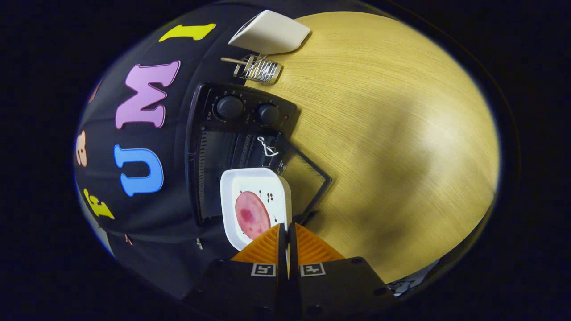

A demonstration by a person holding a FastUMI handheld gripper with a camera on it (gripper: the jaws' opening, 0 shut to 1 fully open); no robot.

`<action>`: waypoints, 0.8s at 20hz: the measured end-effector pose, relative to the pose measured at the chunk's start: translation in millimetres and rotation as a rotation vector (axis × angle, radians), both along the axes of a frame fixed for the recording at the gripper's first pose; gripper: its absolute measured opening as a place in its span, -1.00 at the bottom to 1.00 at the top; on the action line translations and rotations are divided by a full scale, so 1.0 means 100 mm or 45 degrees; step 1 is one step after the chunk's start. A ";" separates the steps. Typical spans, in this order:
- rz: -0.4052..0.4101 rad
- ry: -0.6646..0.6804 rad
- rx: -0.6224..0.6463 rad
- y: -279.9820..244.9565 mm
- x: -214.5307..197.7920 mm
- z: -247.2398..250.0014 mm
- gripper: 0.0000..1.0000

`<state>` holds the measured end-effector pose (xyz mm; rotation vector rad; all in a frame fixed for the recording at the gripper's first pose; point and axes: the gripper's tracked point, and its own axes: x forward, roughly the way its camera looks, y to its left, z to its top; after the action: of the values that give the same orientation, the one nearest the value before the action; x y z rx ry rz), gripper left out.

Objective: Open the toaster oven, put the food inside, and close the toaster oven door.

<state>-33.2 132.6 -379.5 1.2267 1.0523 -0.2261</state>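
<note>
Here your gripper has its two fingers pressed close together on the near rim of the white plate, one finger to each side of that edge, so the plate is pinched and carried out ahead of them. On the plate lies a round pink slice of food, just ahead of your fingertips. Beyond the plate stands the black toaster oven, with its door swung open and lying out toward the wooden table; the far end of the plate overlaps the oven's opening, though you cannot tell from here whether it is already past the threshold. Two round knobs sit on the oven's panel, further beyond. Past the oven, well ahead of your fingers, a small wire rack rests on the table, and a white box-like object lies just beyond it.
</note>
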 end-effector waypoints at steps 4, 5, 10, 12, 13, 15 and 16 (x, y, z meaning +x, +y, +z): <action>-0.193 0.021 -0.015 0.21 0.36 -0.10 -0.89; -0.248 0.023 -0.018 0.25 0.47 -0.12 -0.90; -0.423 0.069 -0.036 0.50 0.87 -0.29 -0.89; -0.507 0.074 -0.055 0.52 1.00 -0.35 -0.90; -0.539 0.076 -0.068 0.53 1.04 -0.38 -0.90; -0.579 0.075 -0.088 0.55 1.12 -0.40 -0.89; -0.588 0.077 -0.094 0.57 1.16 -0.41 -0.89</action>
<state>82.5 189.2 -420.8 1.3898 0.7914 -0.6554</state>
